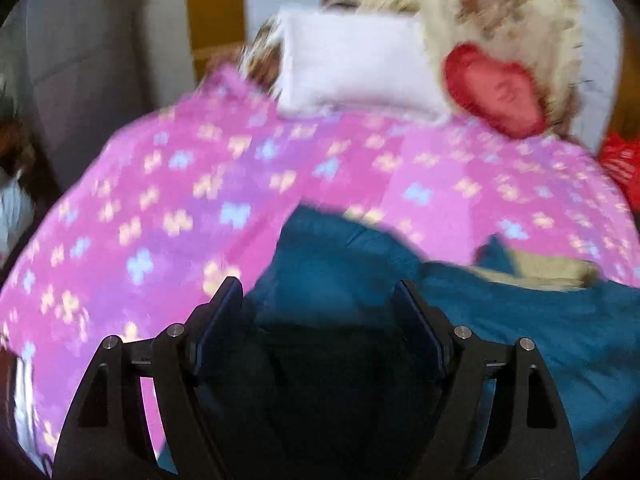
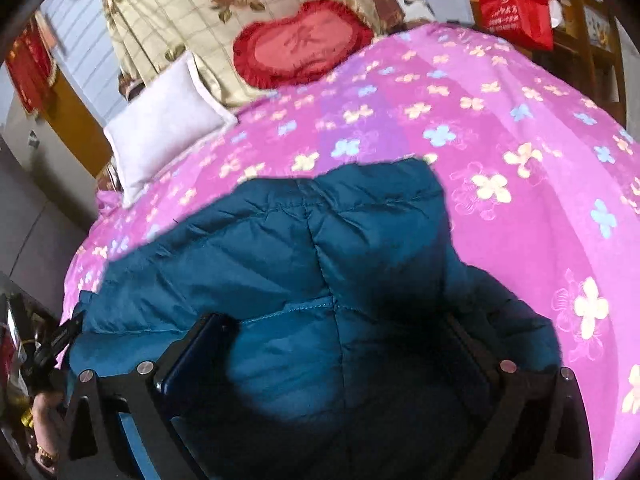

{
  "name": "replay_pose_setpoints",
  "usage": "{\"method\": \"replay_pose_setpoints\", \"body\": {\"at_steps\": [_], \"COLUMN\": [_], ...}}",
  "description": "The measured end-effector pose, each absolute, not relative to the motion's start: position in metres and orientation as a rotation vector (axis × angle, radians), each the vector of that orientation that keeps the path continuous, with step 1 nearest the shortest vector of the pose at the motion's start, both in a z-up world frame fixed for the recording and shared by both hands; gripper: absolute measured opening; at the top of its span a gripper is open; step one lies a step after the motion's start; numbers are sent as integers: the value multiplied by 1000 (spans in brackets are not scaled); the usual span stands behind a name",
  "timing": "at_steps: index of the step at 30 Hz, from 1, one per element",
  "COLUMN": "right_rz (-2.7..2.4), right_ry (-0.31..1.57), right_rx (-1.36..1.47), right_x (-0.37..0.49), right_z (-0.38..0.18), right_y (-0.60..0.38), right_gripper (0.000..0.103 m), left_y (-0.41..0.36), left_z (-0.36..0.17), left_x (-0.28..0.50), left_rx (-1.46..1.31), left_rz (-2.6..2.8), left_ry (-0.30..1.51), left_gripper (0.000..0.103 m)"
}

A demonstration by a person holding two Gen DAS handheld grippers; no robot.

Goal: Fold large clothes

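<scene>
Teal fabric, left wrist view: quilted jacket (image 1: pixel 500 320) lies on the bed, low and right of centre in this blurred picture.
Left gripper (image 1: pixel 320 296): jaws stand wide apart above the jacket's edge; nothing is pinched between the pads.
Lining: a tan patch (image 1: pixel 560 270) shows at the jacket's far right fold.
Bedspread (image 1: pixel 160 200): pink with pale flower print, covers the bed under and around the jacket.
Pillow (image 1: pixel 352 68): white, at the head of the bed, touching the bedspread's far edge.
Heart cushion (image 1: pixel 496 88): red, just beside the pillow on its right.

Right wrist view, jacket (image 2: pixel 280 248): spread across the near part of the bedspread (image 2: pixel 500 140), stitched seams facing up.
Right gripper (image 2: pixel 340 328): jaws at their widest, one finger on each side of a jacket panel; pads do not press on the cloth.
Pillow (image 2: pixel 160 128): upper left, tilted.
Heart cushion (image 2: pixel 300 44): beyond the bedspread, resting against a cream floral blanket (image 2: pixel 192 8).
Red bag (image 2: pixel 516 4): upper right, well apart from the jacket.
Hand (image 2: pixel 44 412): at the lower left edge, partly hidden.
</scene>
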State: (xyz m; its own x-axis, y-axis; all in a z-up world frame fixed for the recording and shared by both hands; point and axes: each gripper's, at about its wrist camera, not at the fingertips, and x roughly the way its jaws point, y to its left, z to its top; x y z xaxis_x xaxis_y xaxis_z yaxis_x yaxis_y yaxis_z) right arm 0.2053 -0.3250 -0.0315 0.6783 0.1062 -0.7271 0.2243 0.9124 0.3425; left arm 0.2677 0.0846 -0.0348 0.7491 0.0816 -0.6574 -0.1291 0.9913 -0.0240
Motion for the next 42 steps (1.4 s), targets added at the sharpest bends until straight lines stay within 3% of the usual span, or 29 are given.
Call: {"method": "replay_pose_setpoints", "body": {"at_steps": [6,9,11,21,29,34,42], "right_rz": [25,66,96,142,82,70,-15], "right_ry": [738,779,915,925,765,988,939], "right_rx": [206,58,4,34,83,186,153], "right_x": [173,169,180,174,198,243,234], "right_z": [20,7,-25,-41,9,-48,-47], "right_y": [-265,-229,-218,-226,-226,-254,-262], "right_gripper": [103,103,103,103,103,103,99], "left_y": [65,48,42,38,39,41,40], "left_z": [-23,-50,-63,-76,-79,-79,-80], "left_x": [217,224,229,228,222,221,223], "left_rx": [-94,-50,-60,-72,-79,-96,-85], "left_rz": [-59,-82,-93,-84,-64,-73,-63], "left_ry": [702,796,829,784,745,740,748], "left_gripper": [79,80,83,89,89,89,89]}}
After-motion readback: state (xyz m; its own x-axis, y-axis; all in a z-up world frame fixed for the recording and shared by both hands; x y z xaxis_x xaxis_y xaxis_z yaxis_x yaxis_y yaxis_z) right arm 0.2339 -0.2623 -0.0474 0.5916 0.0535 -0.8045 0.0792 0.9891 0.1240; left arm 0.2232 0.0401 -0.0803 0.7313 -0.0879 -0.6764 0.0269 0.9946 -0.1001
